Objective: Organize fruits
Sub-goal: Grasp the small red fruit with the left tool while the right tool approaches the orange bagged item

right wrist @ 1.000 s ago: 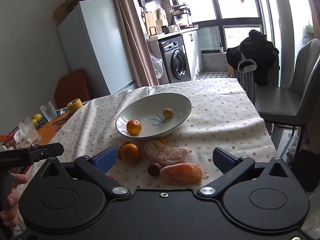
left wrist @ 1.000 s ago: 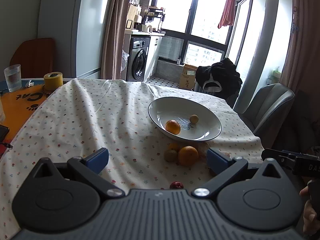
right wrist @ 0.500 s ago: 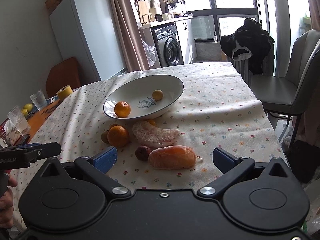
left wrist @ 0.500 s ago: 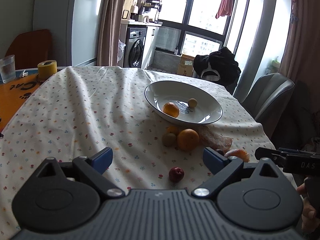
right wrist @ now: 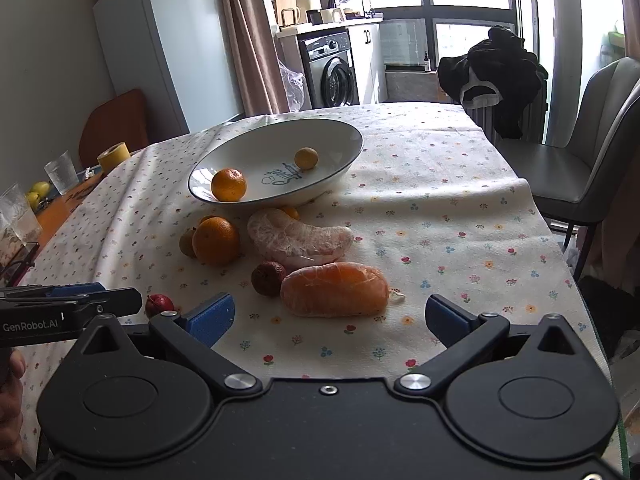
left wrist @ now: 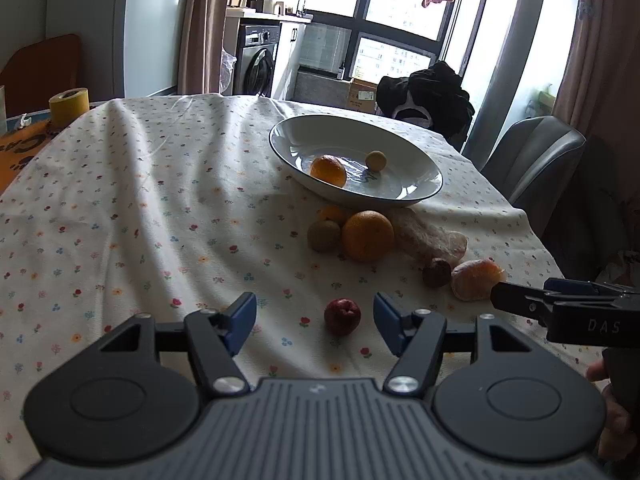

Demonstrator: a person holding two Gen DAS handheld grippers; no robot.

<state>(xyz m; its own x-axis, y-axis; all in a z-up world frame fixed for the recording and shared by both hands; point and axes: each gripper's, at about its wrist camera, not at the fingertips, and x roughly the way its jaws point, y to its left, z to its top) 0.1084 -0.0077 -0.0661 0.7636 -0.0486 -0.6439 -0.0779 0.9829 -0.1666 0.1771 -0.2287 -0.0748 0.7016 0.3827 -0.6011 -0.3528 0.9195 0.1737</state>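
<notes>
Though unheld, red fruit (left wrist: 342,316) between left hand-held gripper (left wrist: 315,317) fingers

left wrist: low, near, faces bowl (left wrist: 420,196) | right wrist: likewise (from right) | shared: bowl

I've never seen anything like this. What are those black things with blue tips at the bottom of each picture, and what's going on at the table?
Those are hand-held claws, one in each of a person's hands, each carrying a wide-angle camera that looks forward along its two fingers. One picture is from the left claw, the other from the right claw. Both are open and hold nothing. On the flowered tablecloth stands a white bowl with a small orange and a little yellowish fruit inside. In front of it lie loose fruits: an orange, two peeled wrapped segments, and a small red fruit just ahead of the left claw.
</notes>
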